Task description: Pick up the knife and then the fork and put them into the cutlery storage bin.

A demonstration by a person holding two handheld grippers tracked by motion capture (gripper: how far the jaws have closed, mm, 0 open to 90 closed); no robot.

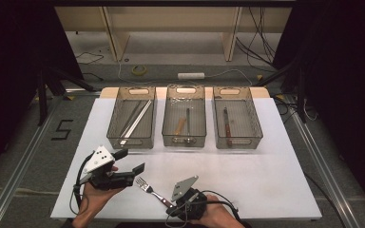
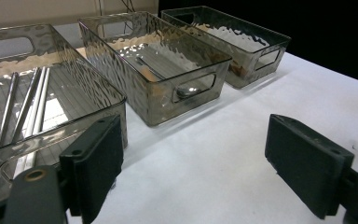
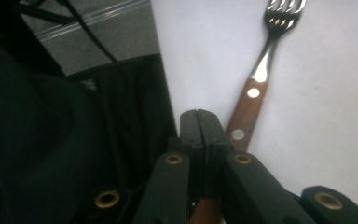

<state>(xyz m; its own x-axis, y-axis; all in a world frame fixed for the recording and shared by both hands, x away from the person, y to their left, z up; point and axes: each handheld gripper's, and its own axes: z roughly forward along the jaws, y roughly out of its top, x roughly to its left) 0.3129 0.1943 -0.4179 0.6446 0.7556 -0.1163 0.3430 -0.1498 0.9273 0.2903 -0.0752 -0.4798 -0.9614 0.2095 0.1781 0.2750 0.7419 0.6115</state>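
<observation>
A fork (image 1: 148,187) with a wooden handle lies on the white table near its front edge, tines pointing away to the left. In the right gripper view the fork (image 3: 256,79) runs up to the right, and its handle passes under my right gripper (image 3: 198,116), whose jaws are pressed together with nothing between their tips. In the high view my right gripper (image 1: 172,205) sits at the handle's end. My left gripper (image 1: 132,160) hovers to the fork's left, open and empty. In its own view the left gripper (image 2: 191,168) faces the bins.
Three clear bins stand in a row at the back of the table. The left bin (image 1: 123,142) holds long metal sticks, the middle bin (image 1: 171,140) a wooden-handled utensil, the right bin (image 1: 256,137) a knife. The white table (image 1: 266,175) drops off close behind my right gripper.
</observation>
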